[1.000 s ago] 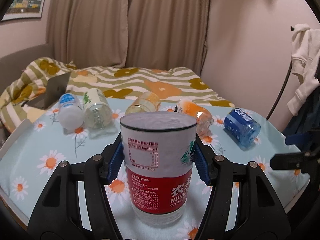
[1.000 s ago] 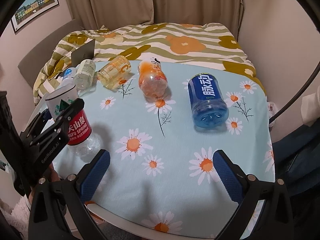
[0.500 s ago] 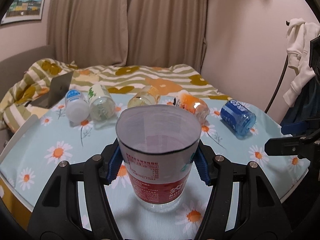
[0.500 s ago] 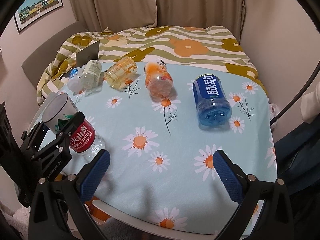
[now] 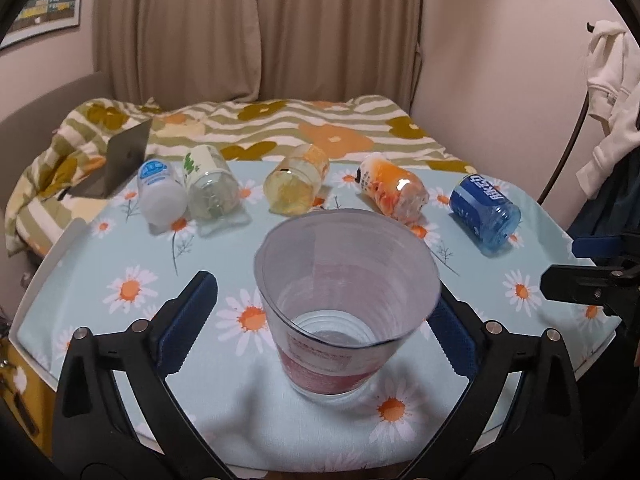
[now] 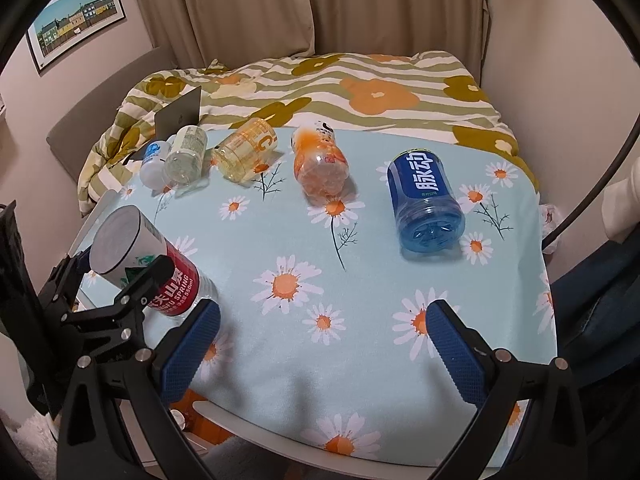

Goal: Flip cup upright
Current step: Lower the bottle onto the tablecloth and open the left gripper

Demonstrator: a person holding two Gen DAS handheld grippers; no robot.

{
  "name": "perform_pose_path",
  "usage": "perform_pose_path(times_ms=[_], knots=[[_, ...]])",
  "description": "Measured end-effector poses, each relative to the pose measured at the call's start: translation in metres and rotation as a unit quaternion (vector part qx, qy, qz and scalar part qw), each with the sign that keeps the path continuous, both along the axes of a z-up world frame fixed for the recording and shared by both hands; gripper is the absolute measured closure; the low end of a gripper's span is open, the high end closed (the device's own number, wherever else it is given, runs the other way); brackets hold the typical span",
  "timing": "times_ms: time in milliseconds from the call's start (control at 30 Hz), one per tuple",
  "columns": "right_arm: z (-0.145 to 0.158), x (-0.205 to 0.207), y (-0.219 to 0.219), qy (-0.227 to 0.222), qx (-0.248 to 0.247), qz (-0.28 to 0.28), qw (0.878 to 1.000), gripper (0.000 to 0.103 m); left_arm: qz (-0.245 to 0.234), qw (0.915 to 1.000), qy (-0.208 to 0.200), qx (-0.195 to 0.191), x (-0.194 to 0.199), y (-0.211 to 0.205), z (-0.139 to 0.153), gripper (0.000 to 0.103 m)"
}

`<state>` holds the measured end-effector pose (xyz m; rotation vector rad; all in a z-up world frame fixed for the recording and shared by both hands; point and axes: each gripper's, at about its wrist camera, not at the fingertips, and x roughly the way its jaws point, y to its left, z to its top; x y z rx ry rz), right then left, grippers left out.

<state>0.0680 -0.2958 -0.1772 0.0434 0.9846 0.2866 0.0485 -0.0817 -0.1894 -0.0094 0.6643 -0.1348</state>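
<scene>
A clear cut-bottle cup with a red label [image 5: 340, 320] stands mouth up on the daisy tablecloth, between the fingers of my left gripper [image 5: 316, 328]. The jaws are open and clear of the cup's sides. In the right wrist view the same cup [image 6: 148, 272] is at the left, with the left gripper's black frame around it. My right gripper [image 6: 324, 340] is open and empty above the near part of the table.
Several cut-bottle cups lie on their sides at the far edge: a white one [image 5: 160, 196], a clear green-label one [image 5: 210, 188], a yellow one [image 5: 296, 186], an orange one [image 5: 392, 190], a blue one [image 5: 486, 210]. A bed with a laptop [image 5: 120, 164] lies beyond.
My left gripper has opened and let go of the cup, which now stands on the table. The view has tilted to look down into the cup. The right gripper has barely moved.
</scene>
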Motion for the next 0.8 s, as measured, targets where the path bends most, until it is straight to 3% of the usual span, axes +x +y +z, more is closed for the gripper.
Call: perform_pose_path(times_ms=[233, 400, 600, 800], knots=[[0.018, -0.005, -0.002, -0.008, 0.010, 0.003, 1.000, 0.000, 0.010, 0.9995, 0.008, 0.029, -0.007, 0.001, 0.040, 0.000], [0.056, -0.017, 0.000, -0.027, 0.026, -0.003, 0.999, 0.000, 0.015, 0.9982, 0.014, 0.056, -0.025, 0.009, 0.087, 0.000], [0.096, -0.040, 0.011, -0.039, 0.019, -0.032, 0.999, 0.000, 0.014, 0.9954, 0.036, 0.088, -0.042, 0.022, 0.122, 0.000], [0.117, -0.062, 0.021, -0.038, -0.014, -0.070, 0.997, 0.000, 0.017, 0.9949, 0.078, 0.062, -0.055, 0.043, 0.136, 0.000]])
